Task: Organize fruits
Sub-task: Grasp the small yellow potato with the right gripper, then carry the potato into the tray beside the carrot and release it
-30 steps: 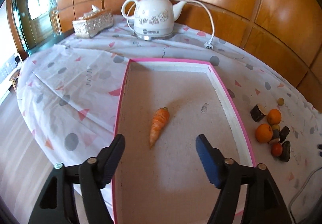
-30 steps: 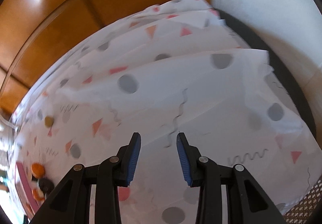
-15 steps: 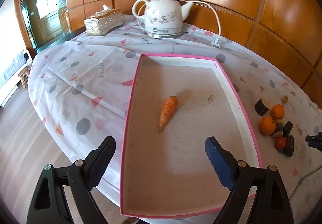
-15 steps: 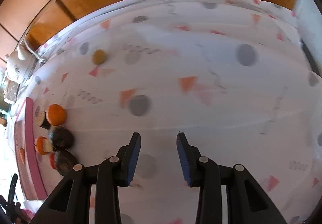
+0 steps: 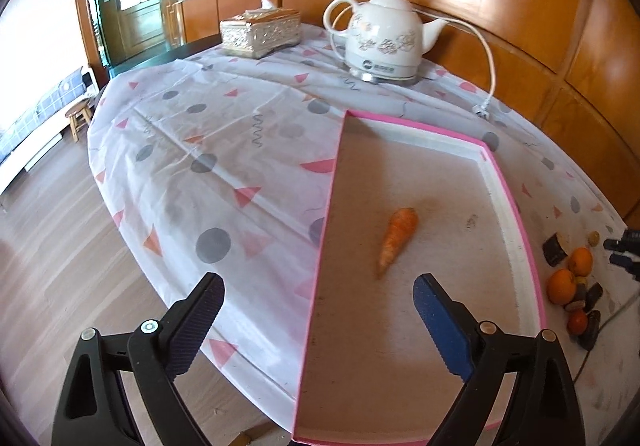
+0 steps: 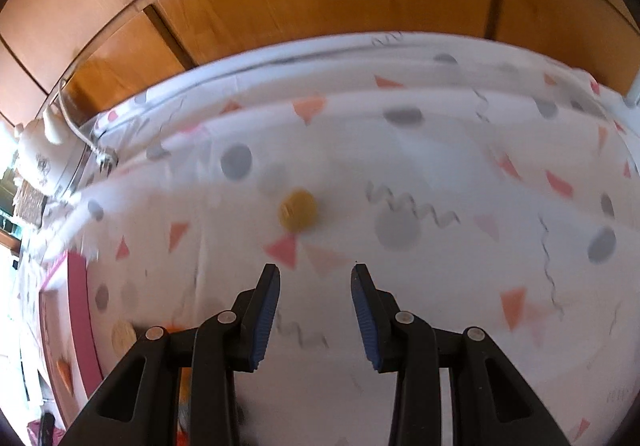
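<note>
Left hand-held gripper (image 5: 316,300) just widening, empty – carrot (image 5: 397,240) in tray (image 5: 516,230), right hand-held gripper (image 6: 314,288) parted, empty

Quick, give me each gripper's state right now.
Left gripper: open, jaws have just been opening, nothing between them.
Right gripper: open a little, holding nothing.

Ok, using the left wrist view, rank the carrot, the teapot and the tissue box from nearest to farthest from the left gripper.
Measured from the left gripper:
1. Carrot, lying in the pink-rimmed tray just ahead of the open jaws.
2. Teapot, beyond the tray's far end, right of centre.
3. Tissue box, at the table's far edge, left of the teapot.
</note>
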Demonstrator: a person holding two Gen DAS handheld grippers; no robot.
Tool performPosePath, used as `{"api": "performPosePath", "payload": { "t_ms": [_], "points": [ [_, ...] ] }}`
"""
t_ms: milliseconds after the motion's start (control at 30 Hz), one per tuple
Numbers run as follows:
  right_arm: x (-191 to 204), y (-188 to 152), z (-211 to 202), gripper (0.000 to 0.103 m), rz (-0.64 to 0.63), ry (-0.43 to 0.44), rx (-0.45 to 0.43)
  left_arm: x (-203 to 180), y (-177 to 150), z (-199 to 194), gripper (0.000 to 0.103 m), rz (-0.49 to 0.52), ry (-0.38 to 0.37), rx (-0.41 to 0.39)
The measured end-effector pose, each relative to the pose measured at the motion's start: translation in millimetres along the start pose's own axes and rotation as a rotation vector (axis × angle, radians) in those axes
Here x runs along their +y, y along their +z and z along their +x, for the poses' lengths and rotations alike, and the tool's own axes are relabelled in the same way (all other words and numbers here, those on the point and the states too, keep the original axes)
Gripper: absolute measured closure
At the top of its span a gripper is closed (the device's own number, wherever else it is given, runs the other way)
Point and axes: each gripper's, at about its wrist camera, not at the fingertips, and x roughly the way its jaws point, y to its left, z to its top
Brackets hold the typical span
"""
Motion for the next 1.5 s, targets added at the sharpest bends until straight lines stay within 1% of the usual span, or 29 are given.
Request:
{"api": "performPosePath", "payload": {
  "t_ms": [133,267,333,367,567,733,833,967,1067,1133,1267,1367,1500],
  "points": [
    [12,21,18,0.066,0.001,-0.048,-0.003,4,1,5,0.007,-0.004,0.016,0.012],
    [16,37,42,0.066,-0.01,-0.103,0.034,7,2,8,0.007,-0.01,0.024,0.021],
    [22,38,52,0.072,-0.042,-0.131,0.047,8,2,10,0.007,-0.015,0.025,0.027],
    [26,39,52,0.079,-0.072,-0.158,0.032,8,2,10,0.007,-0.017,0.026,0.029],
    [25,32,47,0.079,-0.106,-0.138,0.026,10,3,10,0.007,-0.029,0.019,0.032],
    [27,20,37,0.079,-0.154,-0.098,0.019,12,2,5,0.007,-0.038,0.001,0.023],
    [27,11,21,0.079,-0.174,-0.059,-0.007,12,1,1,0.007,-0.038,-0.011,0.017],
    [37,-3,-2,0.079,-0.225,-0.007,-0.042,12,-1,-5,0.005,-0.037,-0.028,0.006],
    [50,-23,-20,0.079,-0.264,0.053,-0.064,11,-2,-10,0.004,-0.035,-0.04,-0.006],
    [60,-36,-34,0.079,-0.3,0.094,-0.072,11,-3,-13,0.004,-0.034,-0.048,-0.014],
    [93,-69,-57,0.079,-0.419,0.172,-0.082,10,-5,-18,0.004,-0.031,-0.066,-0.023],
    [125,-91,-66,0.079,-0.494,0.228,-0.08,10,-6,-21,0.004,-0.032,-0.075,-0.024],
    [162,-118,-67,0.079,-0.567,0.295,-0.058,13,-7,-24,0.002,-0.041,-0.088,-0.023]
  ]
}}
